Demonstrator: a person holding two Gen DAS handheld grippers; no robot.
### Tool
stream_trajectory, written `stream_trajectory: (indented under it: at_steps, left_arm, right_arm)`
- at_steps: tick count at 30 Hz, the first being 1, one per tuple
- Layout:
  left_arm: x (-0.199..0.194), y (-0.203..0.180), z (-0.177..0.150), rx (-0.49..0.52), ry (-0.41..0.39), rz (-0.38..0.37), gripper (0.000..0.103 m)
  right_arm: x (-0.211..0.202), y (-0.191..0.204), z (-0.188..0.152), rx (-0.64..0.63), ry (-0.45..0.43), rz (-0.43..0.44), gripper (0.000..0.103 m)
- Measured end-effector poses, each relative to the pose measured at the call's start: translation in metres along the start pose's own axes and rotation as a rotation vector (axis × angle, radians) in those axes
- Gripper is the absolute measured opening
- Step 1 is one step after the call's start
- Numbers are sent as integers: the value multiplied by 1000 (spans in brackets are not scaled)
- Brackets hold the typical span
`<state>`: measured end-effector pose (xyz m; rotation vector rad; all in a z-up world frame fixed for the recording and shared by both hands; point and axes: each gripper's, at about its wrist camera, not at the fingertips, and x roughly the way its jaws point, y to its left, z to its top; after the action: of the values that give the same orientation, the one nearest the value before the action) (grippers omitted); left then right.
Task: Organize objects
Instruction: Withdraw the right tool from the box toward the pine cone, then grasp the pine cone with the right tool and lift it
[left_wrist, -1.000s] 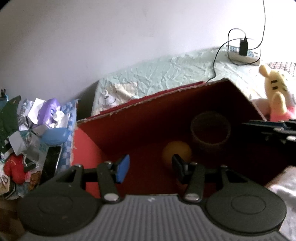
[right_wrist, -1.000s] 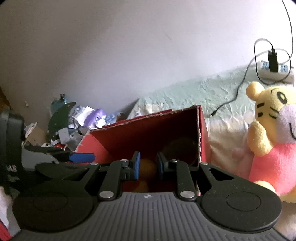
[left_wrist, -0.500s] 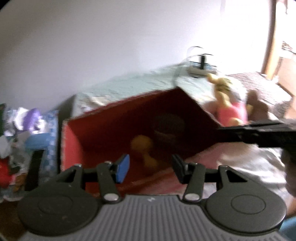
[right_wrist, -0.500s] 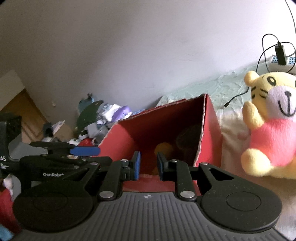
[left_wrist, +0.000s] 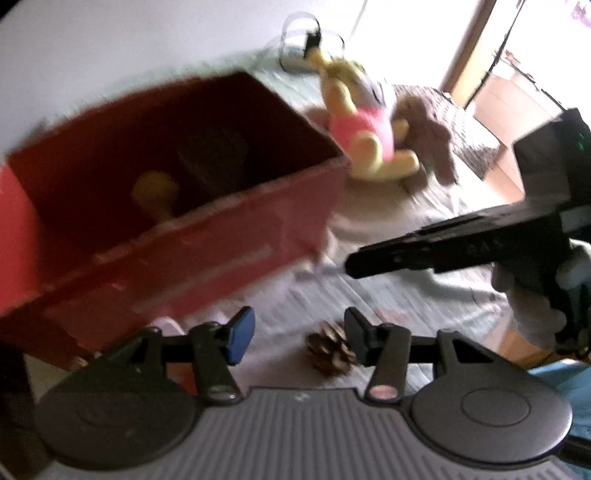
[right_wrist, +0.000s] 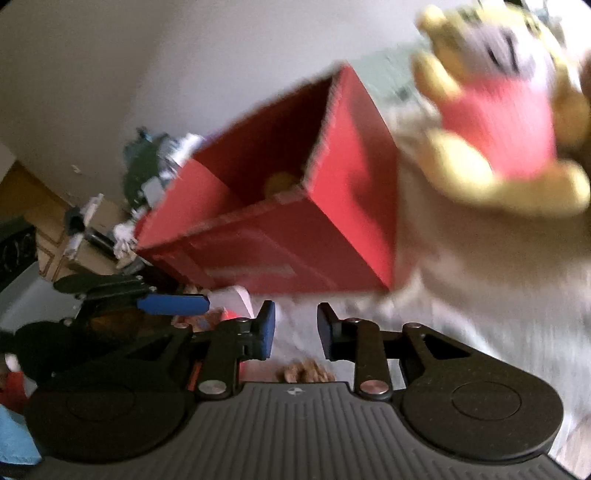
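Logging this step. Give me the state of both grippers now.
Left gripper: open, holding nothing; pine cone lies between its fingers.
Right gripper: open, empty.

Red box (right_wrist: 295, 229) beside blurred plush toy (right_wrist: 498, 122)

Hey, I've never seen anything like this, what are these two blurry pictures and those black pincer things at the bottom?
Each picture comes from a camera mounted on a hand-held gripper that a person carries, looking forward along its two fingers. One view shows the left hand-held gripper, open and empty; the other shows the right hand-held gripper, also open and empty. Ahead sits a red cardboard box on a pale bedspread, with a yellow ball-like object inside. A yellow plush toy in a pink shirt sits beside the box. A brown pine cone lies just before the left fingers.
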<state>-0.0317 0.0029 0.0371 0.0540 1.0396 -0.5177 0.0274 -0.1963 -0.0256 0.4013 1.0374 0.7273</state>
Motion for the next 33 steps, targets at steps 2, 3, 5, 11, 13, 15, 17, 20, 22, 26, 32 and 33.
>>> stream_trajectory:
  at_steps: [2,3,5,11,13,15,17,20,22,26,32,33]
  left_arm:
    - [12,-2,-3,-4,41,-31,54]
    - [16,-3,-5,-6,56,-42,54]
    - [21,-6,-8,-7,78,-74,54]
    - [37,-6,-13,-26,135,-170,57]
    - [43,-4,-14,-42,155,-182,57]
    - [51,-1,-14,-66,179,-192,57]
    - [57,1,-16,-82,196,-191,57]
    - [60,0,-15,-87,195,-181,54]
    - [60,-1,-15,-80,190,-171,52]
    - [59,-3,-16,-71,186,-169,45]
    - [53,-9,-12,-28,169,-160,42]
    - [51,-10,-11,-19,162,-159,42]
  right_arm:
    - [4,-4,-3,42,32,12,29]
    - [5,-5,-4,58,45,21,29]
    - [6,-6,-8,85,74,45,30]
    - [19,-9,-14,117,140,34,36]
    - [23,-9,-17,122,158,27,41]
    - [26,-11,-20,125,172,28,44]
    - [29,-14,-21,125,195,33,45]
    - [29,-17,-24,122,208,43,45]
    - [28,-18,-25,129,205,49,44]
    - [28,-21,-25,154,198,59,42]
    - [17,-18,-22,138,178,56,37]
    - [15,-17,-20,137,170,58,36]
